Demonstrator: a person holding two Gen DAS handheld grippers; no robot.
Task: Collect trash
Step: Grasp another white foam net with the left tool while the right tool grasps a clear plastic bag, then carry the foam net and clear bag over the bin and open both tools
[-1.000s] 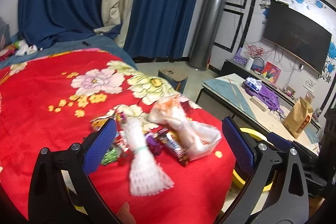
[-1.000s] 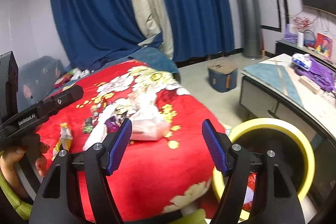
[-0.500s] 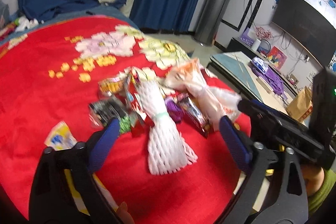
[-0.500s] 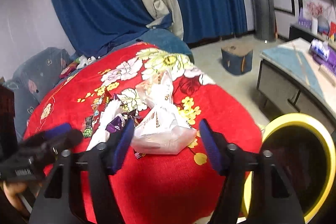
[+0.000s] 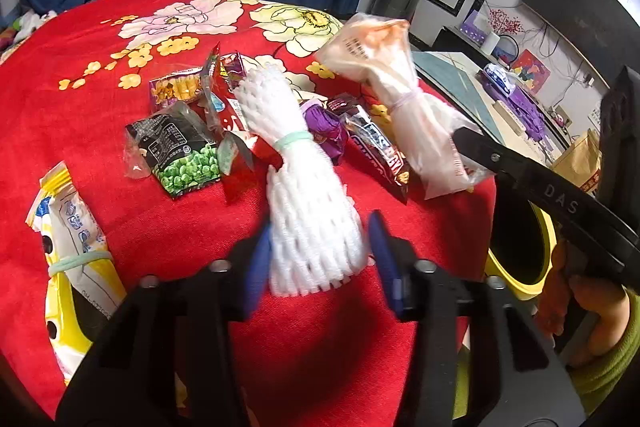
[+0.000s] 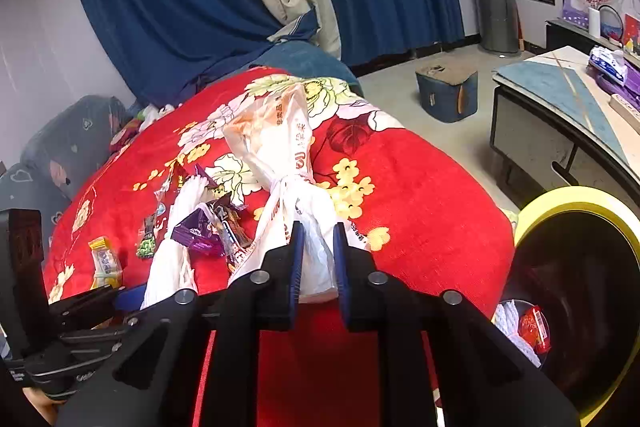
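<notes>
— What are your hands doing right now?

— My left gripper [image 5: 318,259] has just been closing around the near end of the foam net [image 5: 304,187]. Its blue pads are sitting at the net's sides, but blur keeps me from telling whether they are pressing yet. My right gripper [image 6: 316,259] has also been closing, and it is pinching the plastic bag [image 6: 294,187] at its near end.

— And the rest of the trash?

— It is lying on the red blanket [image 5: 80,115]. A yellow packet [image 5: 68,247] is resting near my left side. Snack wrappers [image 5: 180,151] are crowding just beyond the net. The bin [image 6: 576,267] is standing off the blanket's right edge, with some trash inside.
</notes>
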